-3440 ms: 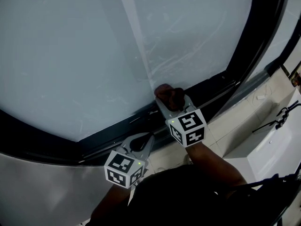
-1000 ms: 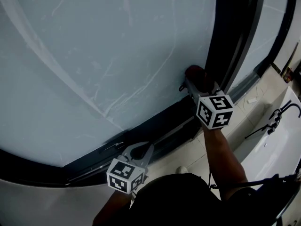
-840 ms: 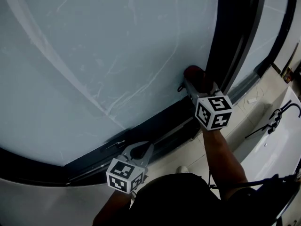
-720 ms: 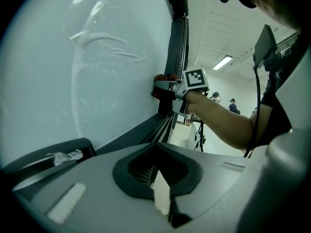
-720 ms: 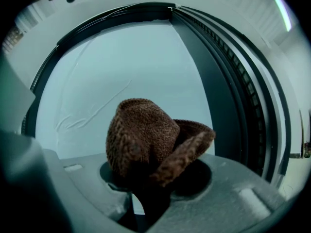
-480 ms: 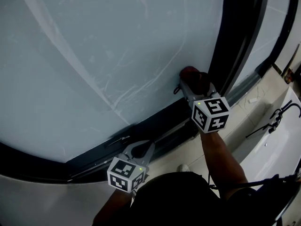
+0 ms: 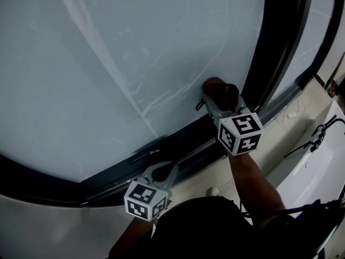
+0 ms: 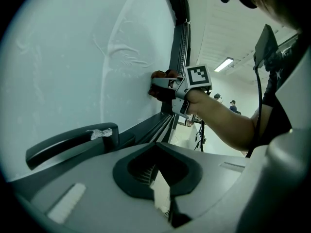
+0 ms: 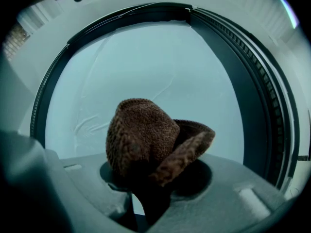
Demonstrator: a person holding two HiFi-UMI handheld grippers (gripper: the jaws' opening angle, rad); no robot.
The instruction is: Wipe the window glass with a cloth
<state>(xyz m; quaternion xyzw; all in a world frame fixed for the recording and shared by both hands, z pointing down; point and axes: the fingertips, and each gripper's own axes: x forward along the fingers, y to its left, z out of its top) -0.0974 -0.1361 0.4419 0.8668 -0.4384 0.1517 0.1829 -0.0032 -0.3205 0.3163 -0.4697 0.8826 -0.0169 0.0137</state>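
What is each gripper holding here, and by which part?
The right gripper pinches the brown cloth by its bunched lower fold; the left gripper holds nothing.

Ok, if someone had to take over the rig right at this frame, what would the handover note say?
Right gripper: shut on the brown cloth, which is pressed against the window glass near its lower right corner, beside the dark frame.
Left gripper: jaws together with nothing between them, held low, below the glass.
Done: no telling how much has been wiped; streaks show on the glass left of the cloth.
Left: wipe across the streaked area and the rest of the pane, probably with the right gripper alone.
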